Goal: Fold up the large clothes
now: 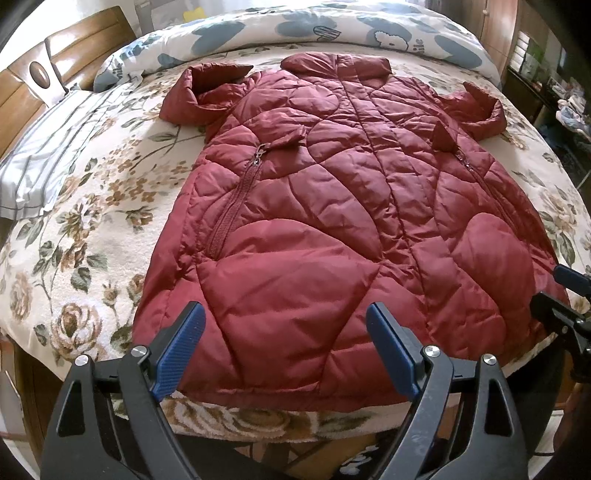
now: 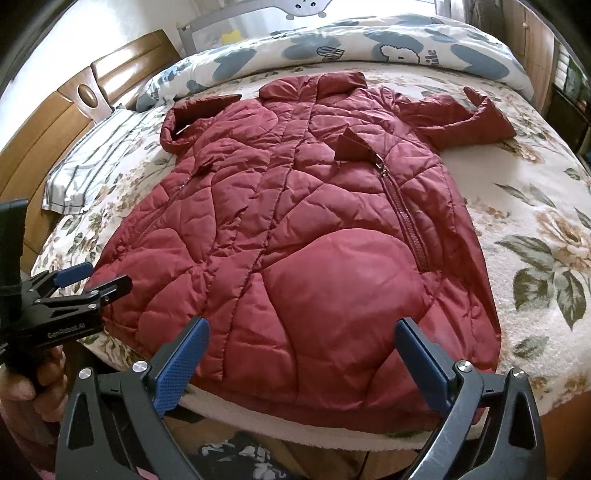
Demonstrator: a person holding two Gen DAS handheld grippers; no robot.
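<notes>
Left gripper (image 1: 286,317): your fingers are spread wide, holding nothing, poised over the near hem of the coat, left of its middle.
Right gripper (image 2: 301,334): your fingers are likewise spread and hold nothing, over the hem's right half.
Coat (image 1: 332,206): the dark red quilted coat lies flat, front up, hem toward you at the bed's near edge, collar at the far end.
Pocket zips (image 1: 236,199): one runs down each side of the front.
Sleeves (image 2: 458,114): both are bent back, cuffs lying near the shoulders.
Bedspread (image 1: 85,206): floral, under the whole coat.
Striped pillow (image 1: 48,155): far left, beside the wooden headboard (image 1: 22,99).
Duvet (image 1: 332,26): bunched beyond the collar.
</notes>
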